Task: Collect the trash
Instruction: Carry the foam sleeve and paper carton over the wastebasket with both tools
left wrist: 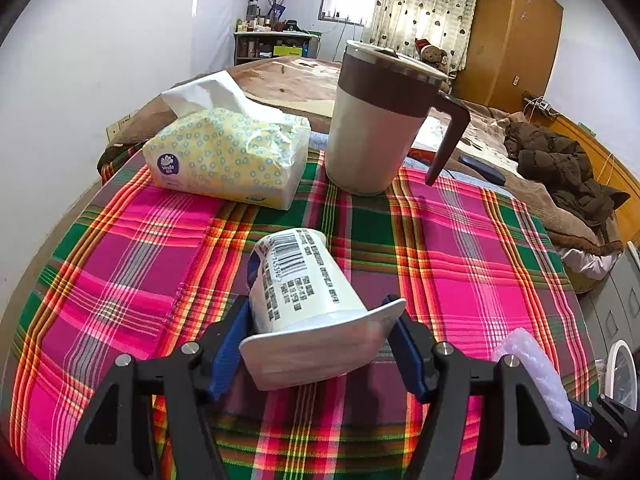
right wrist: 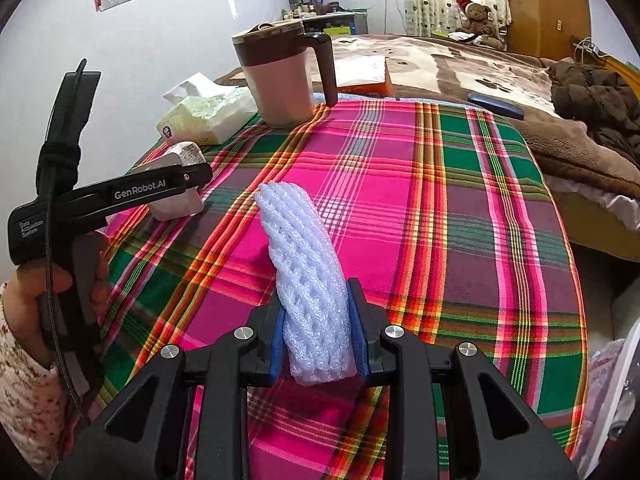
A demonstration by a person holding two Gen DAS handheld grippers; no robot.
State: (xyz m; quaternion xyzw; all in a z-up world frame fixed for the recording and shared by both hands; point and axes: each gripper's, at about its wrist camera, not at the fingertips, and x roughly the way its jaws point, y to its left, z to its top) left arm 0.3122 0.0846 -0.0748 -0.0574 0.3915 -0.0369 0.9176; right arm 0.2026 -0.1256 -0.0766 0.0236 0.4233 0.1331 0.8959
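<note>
My left gripper (left wrist: 316, 334) is shut on a white plastic yogurt cup (left wrist: 298, 284) with a barcode label. The cup lies on its side between the blue pads, its foil lid toward the camera, over the plaid tablecloth (left wrist: 460, 264). My right gripper (right wrist: 318, 338) is shut on a white foam fruit net (right wrist: 304, 276) that sticks up and forward between its blue pads. In the right wrist view the left gripper (right wrist: 176, 184) appears at the left, held in a hand, with the cup (right wrist: 180, 184) partly hidden behind it. The foam net also shows at the lower right of the left wrist view (left wrist: 536, 376).
A tissue pack (left wrist: 228, 156) and a lidded mug with a dark handle (left wrist: 384, 120) stand at the table's far side. Beyond the table is a bed with a brown blanket (right wrist: 460, 64), a dark jacket (right wrist: 600, 96) and a dark case (right wrist: 496, 106).
</note>
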